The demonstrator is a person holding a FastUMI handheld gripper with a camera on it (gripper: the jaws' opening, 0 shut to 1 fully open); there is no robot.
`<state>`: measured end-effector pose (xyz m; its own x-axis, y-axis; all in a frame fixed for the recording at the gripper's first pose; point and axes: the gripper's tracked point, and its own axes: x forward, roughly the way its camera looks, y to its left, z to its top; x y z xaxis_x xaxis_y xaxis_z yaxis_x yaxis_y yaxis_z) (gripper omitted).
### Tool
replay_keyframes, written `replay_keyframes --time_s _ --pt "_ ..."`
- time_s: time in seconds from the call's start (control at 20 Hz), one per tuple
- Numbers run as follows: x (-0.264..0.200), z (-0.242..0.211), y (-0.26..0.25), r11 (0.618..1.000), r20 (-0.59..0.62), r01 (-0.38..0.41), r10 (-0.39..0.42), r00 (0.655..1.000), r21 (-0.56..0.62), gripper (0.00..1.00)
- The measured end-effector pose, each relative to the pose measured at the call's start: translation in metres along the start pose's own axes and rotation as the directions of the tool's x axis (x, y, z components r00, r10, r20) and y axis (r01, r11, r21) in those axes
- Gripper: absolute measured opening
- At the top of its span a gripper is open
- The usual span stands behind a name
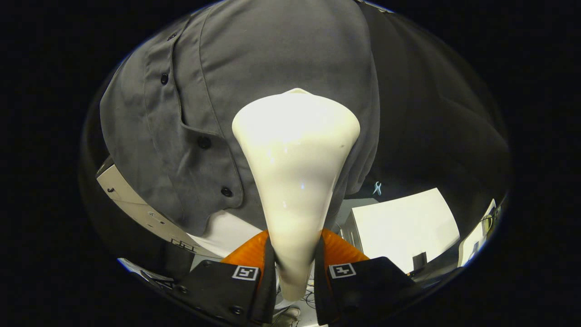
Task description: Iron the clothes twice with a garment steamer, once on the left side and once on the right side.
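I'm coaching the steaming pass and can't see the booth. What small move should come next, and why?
Probably slide the steamer head slowly along the grey shirt. The gripper is shut on its handle, and the head sits beside the button placket.

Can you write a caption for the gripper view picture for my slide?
The gripper, shut on a white garment steamer, holds its head against a hanging grey shirt.

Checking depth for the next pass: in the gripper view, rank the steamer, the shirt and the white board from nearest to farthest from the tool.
1. Steamer: clamped between the tool's fingers.
2. Shirt: just beyond the steamer's wide head.
3. White board: farthest, low, past the shirt's edge.
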<state>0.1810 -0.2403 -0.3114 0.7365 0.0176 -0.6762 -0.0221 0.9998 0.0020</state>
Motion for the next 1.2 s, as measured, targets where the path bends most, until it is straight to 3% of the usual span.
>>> replay_keyframes --time_s 0.7,1.2 --pt "0.010 -0.061 -0.006 0.998 -0.081 0.040 -0.036 0.996 0.044 0.43" --pt "-0.066 -0.009 0.032 0.984 0.077 0.068 -0.082 0.994 0.168 0.43"
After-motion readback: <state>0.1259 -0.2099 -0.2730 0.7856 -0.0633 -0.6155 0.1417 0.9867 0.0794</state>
